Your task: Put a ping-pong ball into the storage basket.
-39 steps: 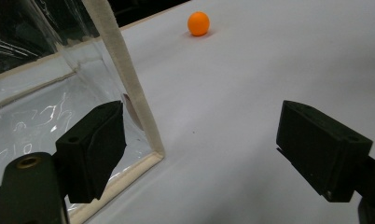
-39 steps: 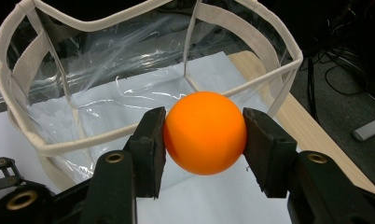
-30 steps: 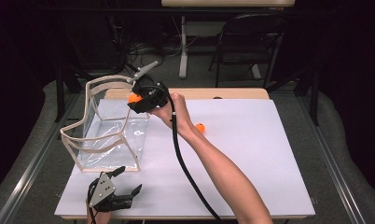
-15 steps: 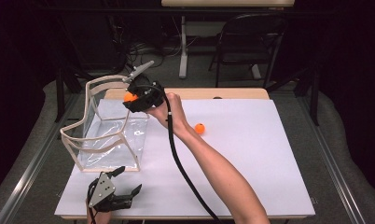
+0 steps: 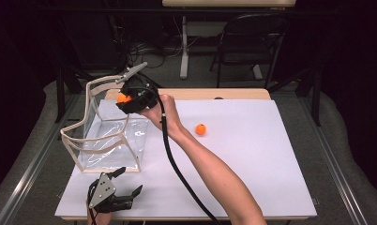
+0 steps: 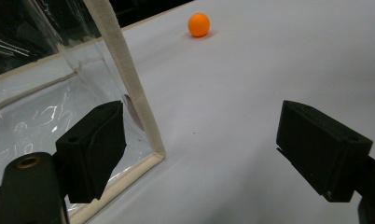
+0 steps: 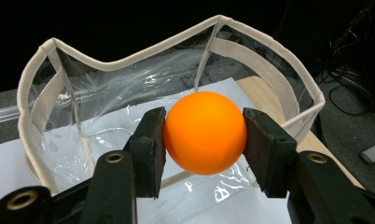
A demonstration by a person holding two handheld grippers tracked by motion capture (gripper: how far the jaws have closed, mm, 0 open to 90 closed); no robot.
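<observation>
Your right gripper is clamping an orange ball between both pads, hovering over the open top of the clear bag. Ball's round, so no long axis or heading. Your left gripper is sitting wide open on the surface, at the bag's near corner. A second ball is lying on the sheet.

the clear plastic bag with cloth-trimmed edges stands on the left of the white table; an orange ball sits between the right gripper jaws above the bag's far rim, a second orange ball lies right of the bag, and the left gripper rests on the table just before the bag's near corner
</observation>
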